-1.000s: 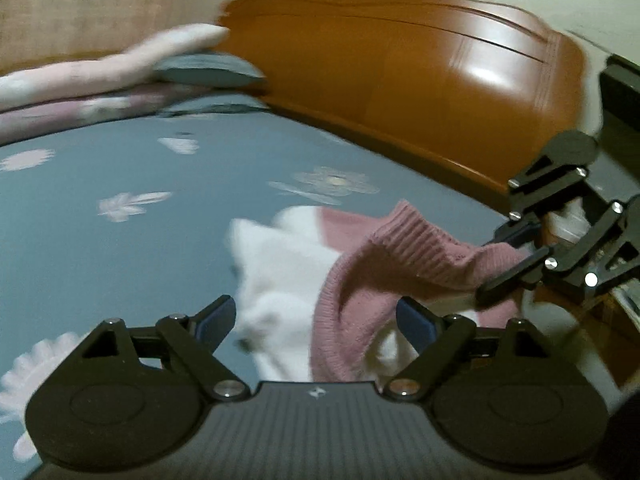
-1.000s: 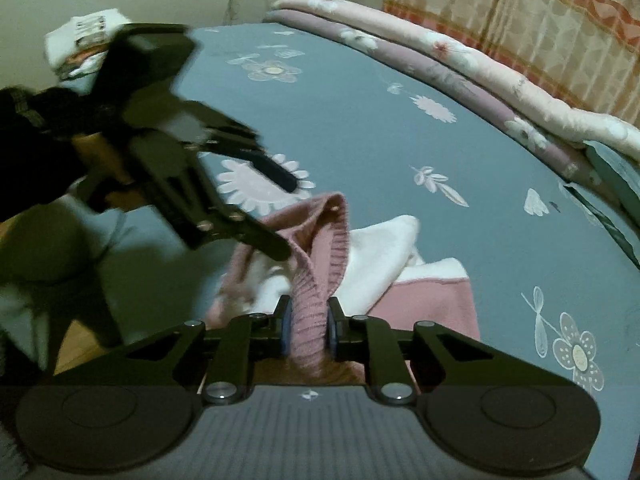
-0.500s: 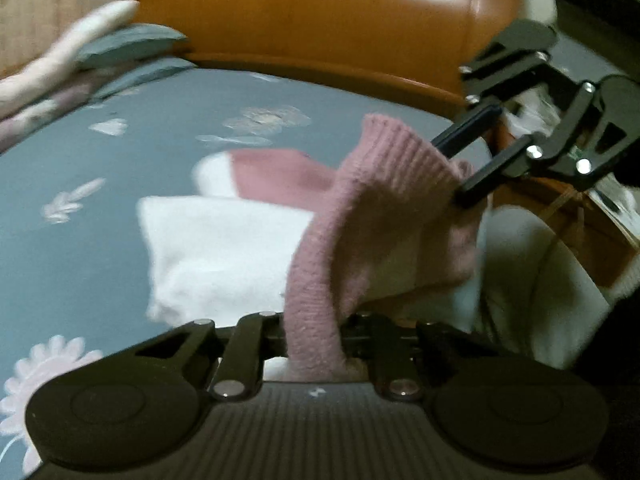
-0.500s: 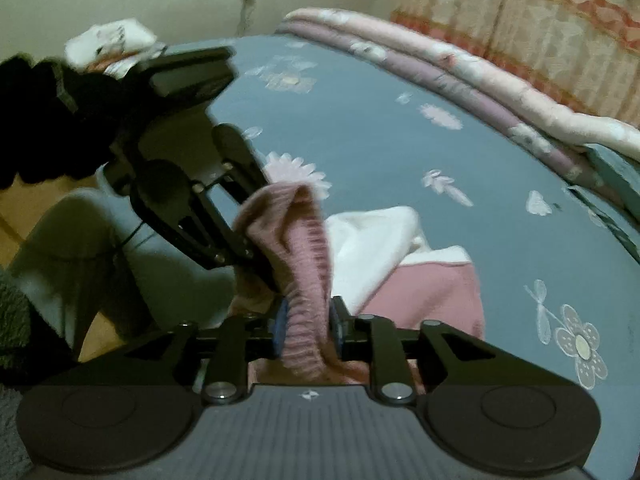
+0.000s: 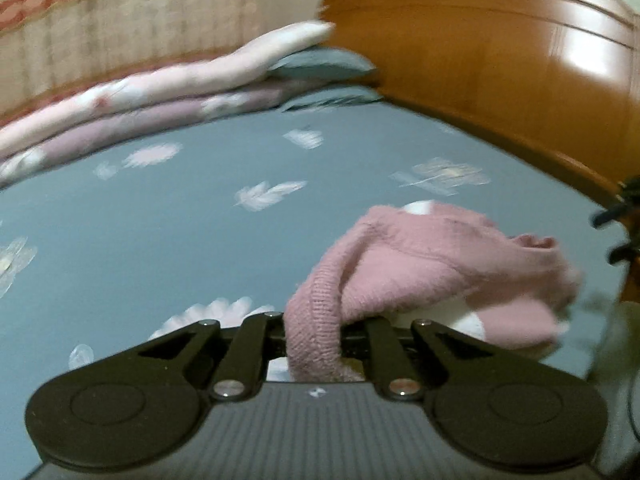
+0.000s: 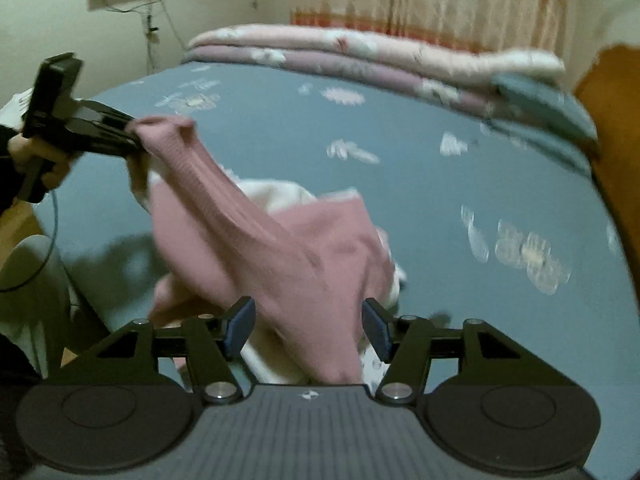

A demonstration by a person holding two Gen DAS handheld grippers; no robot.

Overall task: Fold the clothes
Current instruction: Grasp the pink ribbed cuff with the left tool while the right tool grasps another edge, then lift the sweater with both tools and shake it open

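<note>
A pink and white knitted sweater (image 5: 440, 256) lies bunched on the blue flowered bed sheet (image 5: 160, 220). My left gripper (image 5: 314, 332) is shut on its ribbed pink hem. In the right wrist view the left gripper (image 6: 128, 136) holds that hem up at the left, and the sweater (image 6: 256, 232) stretches from it down toward me. My right gripper (image 6: 308, 328) is open, its blue pads (image 6: 240, 324) wide apart, with pink fabric passing loosely between them. The right gripper's tips (image 5: 616, 232) show at the far right edge of the left wrist view.
An orange wooden headboard (image 5: 500, 60) bounds the bed on one side. Folded pink and mauve quilts (image 6: 360, 52) and a grey-blue pillow (image 5: 320, 64) lie along the far edge. A hand (image 6: 40, 160) and a grey trouser leg (image 6: 32, 280) are at the near left.
My right gripper has opened and let go of the pink hem. My left gripper, open a second ago, closed on the hem and pulled it away to the left, stretching the sweater out.
</note>
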